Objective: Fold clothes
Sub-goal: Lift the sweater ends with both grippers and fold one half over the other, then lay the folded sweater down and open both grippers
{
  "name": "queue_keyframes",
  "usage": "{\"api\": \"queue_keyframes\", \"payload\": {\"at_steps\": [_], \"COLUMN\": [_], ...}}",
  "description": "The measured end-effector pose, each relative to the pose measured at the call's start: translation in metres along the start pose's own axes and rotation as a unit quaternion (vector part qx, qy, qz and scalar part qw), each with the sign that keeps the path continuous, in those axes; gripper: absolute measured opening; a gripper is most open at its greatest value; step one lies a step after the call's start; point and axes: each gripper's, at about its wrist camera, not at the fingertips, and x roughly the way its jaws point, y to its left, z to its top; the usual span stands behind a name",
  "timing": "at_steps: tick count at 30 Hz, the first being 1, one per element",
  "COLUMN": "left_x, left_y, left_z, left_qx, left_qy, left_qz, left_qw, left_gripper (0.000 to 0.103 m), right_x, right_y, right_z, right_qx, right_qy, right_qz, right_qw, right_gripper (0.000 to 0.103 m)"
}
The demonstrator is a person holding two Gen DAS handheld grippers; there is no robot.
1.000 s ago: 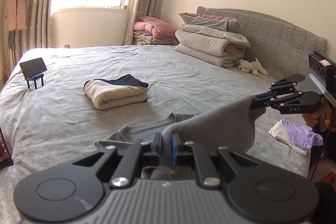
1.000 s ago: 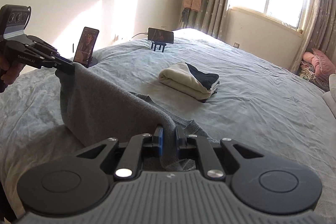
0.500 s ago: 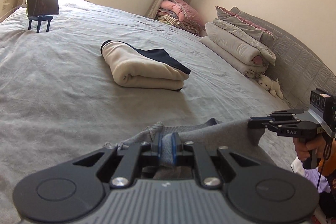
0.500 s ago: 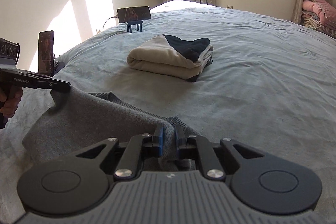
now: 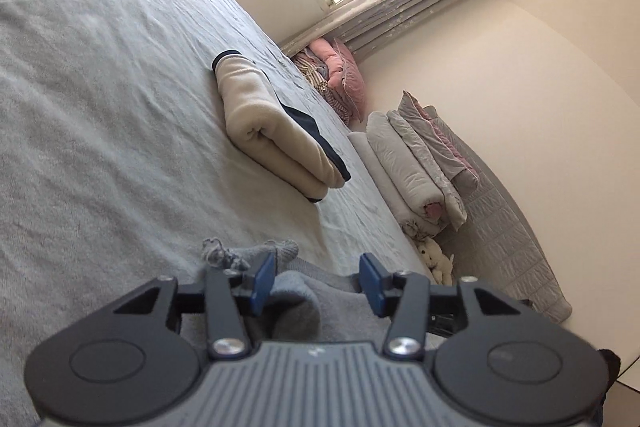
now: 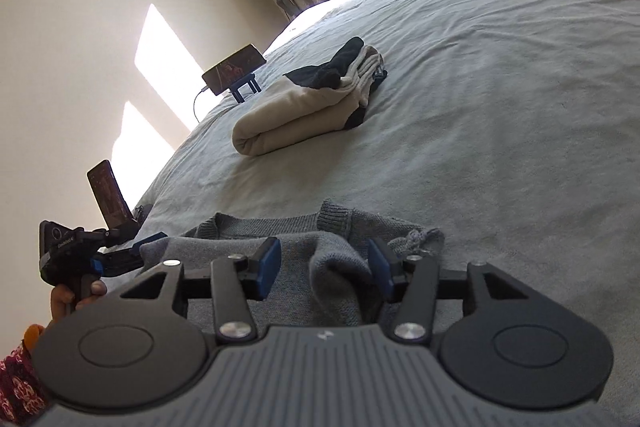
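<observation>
A grey knit sweater (image 6: 240,239) lies on the bed (image 6: 500,107) right in front of me, folded over on itself with its collar toward the bed's middle. My right gripper (image 6: 324,269) sits low over its near edge. Its jaws are opening, and a slack ridge of the cloth lies between the blue pads without being pressed. My left gripper (image 5: 317,283) is also opening, with a loose hump of the sweater (image 5: 296,297) between its pads. The right wrist view also shows the left gripper (image 6: 148,247) at the sweater's left end, held by a hand.
A folded cream and navy garment (image 5: 272,135) (image 6: 304,115) lies farther in on the bed. A phone on a stand (image 6: 234,69) and another phone (image 6: 108,195) stand near the bed's edge. Stacked quilts (image 5: 416,163), pink pillows (image 5: 340,75) and a plush toy (image 5: 434,259) line the headboard.
Both grippers came down toward the bed and rolled, laying the lifted sweater edge over the rest. Their jaws, shut on the cloth before, have now come apart and let it go.
</observation>
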Motion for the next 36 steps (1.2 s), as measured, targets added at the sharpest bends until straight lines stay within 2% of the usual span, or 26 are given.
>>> {"api": "queue_keyframes", "payload": {"at_steps": [3,5,7,8,9,10,11,13,15,18,23,27,30,32,34,36], "left_x": [0.001,0.003,0.005,0.007,0.008,0.008,0.007,0.006,0.004,0.007,0.028,0.046,0.051,0.047,0.042,0.033], "left_y": [-0.008,-0.016,-0.024,-0.028,-0.031,-0.034,-0.036,-0.042,-0.046,-0.045,-0.042,-0.033,-0.027,-0.029,-0.036,-0.048], "left_z": [-0.007,-0.015,-0.023,-0.026,-0.029,-0.028,-0.027,-0.025,-0.021,-0.013,-0.001,0.0,-0.002,-0.001,-0.001,-0.003], "left_qx": [0.016,0.047,0.08,0.097,0.108,0.118,0.127,0.146,0.158,0.172,0.191,0.197,0.191,0.187,0.195,0.21], "left_qy": [0.003,0.002,-0.002,-0.005,-0.008,-0.014,-0.022,-0.037,-0.053,-0.063,-0.064,-0.037,-0.025,-0.028,-0.036,-0.055], "left_qz": [0.011,0.031,0.055,0.07,0.084,0.093,0.101,0.116,0.118,0.14,0.174,0.21,0.225,0.23,0.242,0.258], "left_qw": [0.9998,0.9984,0.9953,0.9929,0.9905,0.9885,0.9865,0.9817,0.979,0.9731,0.9639,0.9568,0.9551,0.9545,0.9498,0.9414], "left_gripper": [0.052,0.051,0.045,0.041,0.024,0.01,0.011,0.01,0.01,0.009,0.009,0.009,0.01,0.015,0.029,0.045], "right_x": [-0.005,-0.006,-0.005,-0.004,-0.002,-0.001,-0.001,-0.006,-0.009,-0.002,0.021,0.033,0.037,0.037,0.034,0.028], "right_y": [-0.008,-0.009,-0.009,-0.008,-0.006,-0.004,-0.002,0.005,0.012,0.023,0.023,0.014,0.013,0.017,0.025,0.036], "right_z": [-0.005,-0.01,-0.017,-0.021,-0.025,-0.028,-0.029,-0.028,-0.025,-0.022,-0.014,-0.012,-0.013,-0.013,-0.013,-0.014], "right_qx": [0.035,0.04,0.03,0.023,0.013,0.003,-0.001,-0.016,-0.036,-0.071,-0.086,-0.082,-0.081,-0.091,-0.11,-0.134], "right_qy": [-0.015,-0.024,-0.037,-0.043,-0.048,-0.052,-0.057,-0.081,-0.101,-0.12,-0.122,-0.11,-0.097,-0.093,-0.092,-0.103], "right_qz": [0.022,0.023,0.01,0.001,-0.018,-0.036,-0.042,-0.048,-0.059,-0.094,-0.143,-0.174,-0.185,-0.192,-0.204,-0.227], "right_qw": [0.999,0.999,0.999,0.999,0.999,0.998,0.997,0.995,0.992,0.986,0.978,0.975,0.975,0.973,0.968,0.959], "right_gripper": [0.063,0.064,0.064,0.058,0.039,0.03,0.019,0.015,0.013,0.012,0.012,0.011,0.012,0.012,0.023,0.039]}}
